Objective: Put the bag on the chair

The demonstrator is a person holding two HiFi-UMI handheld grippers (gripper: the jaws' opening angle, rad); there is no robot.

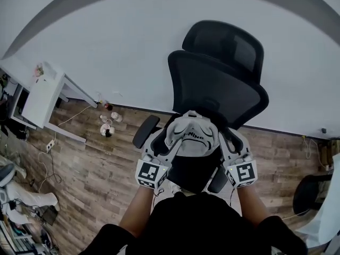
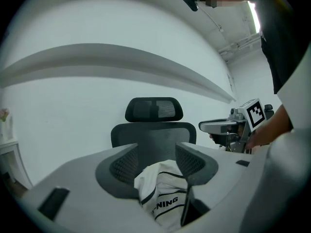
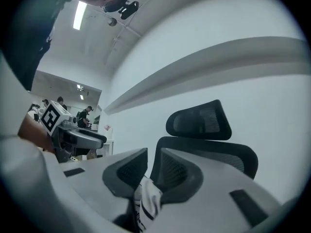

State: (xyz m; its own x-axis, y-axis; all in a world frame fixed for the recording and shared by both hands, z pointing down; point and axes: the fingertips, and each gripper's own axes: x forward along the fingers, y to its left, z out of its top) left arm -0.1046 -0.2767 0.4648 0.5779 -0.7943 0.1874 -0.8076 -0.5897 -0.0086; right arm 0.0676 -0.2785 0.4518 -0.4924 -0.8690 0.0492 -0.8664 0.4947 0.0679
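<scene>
White bag (image 1: 190, 136) over black chair (image 1: 223, 84)

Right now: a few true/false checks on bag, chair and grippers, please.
1. The bag is white with dark lettering. True.
2. The chair is red. False: it is black.
3. The right gripper has bag fabric pinched between its jaws. True.
4. The bag lies on the wooden floor. False: it is held between the left gripper and the right gripper, right in front of the chair's backrest.
5. The chair has a headrest. True.
</scene>
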